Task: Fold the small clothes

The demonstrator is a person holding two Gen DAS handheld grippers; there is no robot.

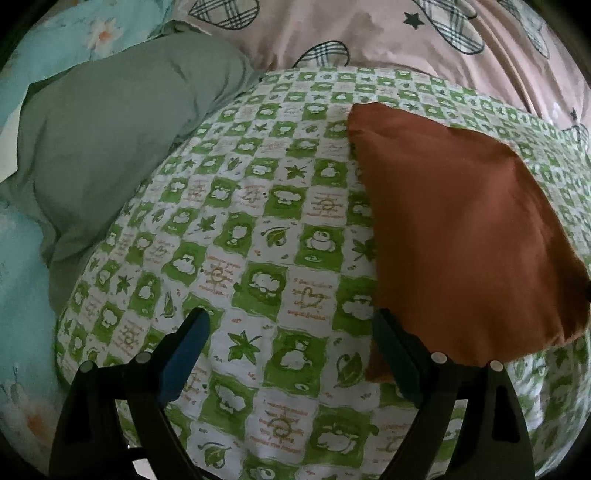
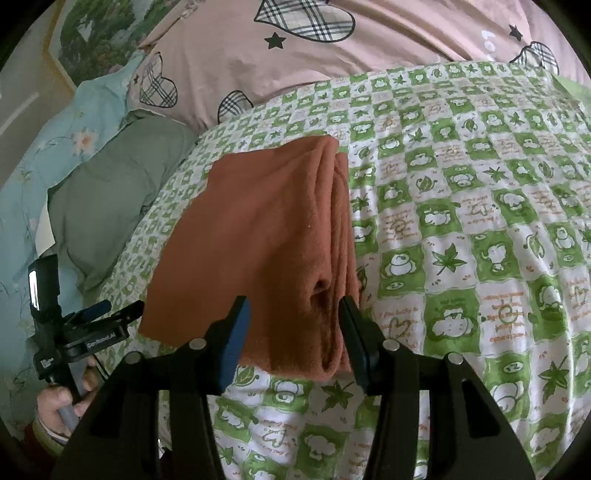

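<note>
Rust garment [image 2: 258, 236] lies folded on the green-checked sheet [image 2: 461, 229] (layers stacked). Both grippers, left [image 1: 291, 354] and right [image 2: 295, 332], gape empty beside it; folding looks done.

My left gripper [image 1: 291, 354] is hovering over the green-checked sheet [image 1: 236, 229], jaws standing wide apart with nothing between them; the folded rust-orange cloth [image 1: 461, 229] is lying flat to my right, its near corner just beside my right finger [image 1: 399, 354]; a grey-green pillow [image 1: 110, 147] is resting at left; a pink quilt [image 1: 332, 33] is lying beyond.
</note>
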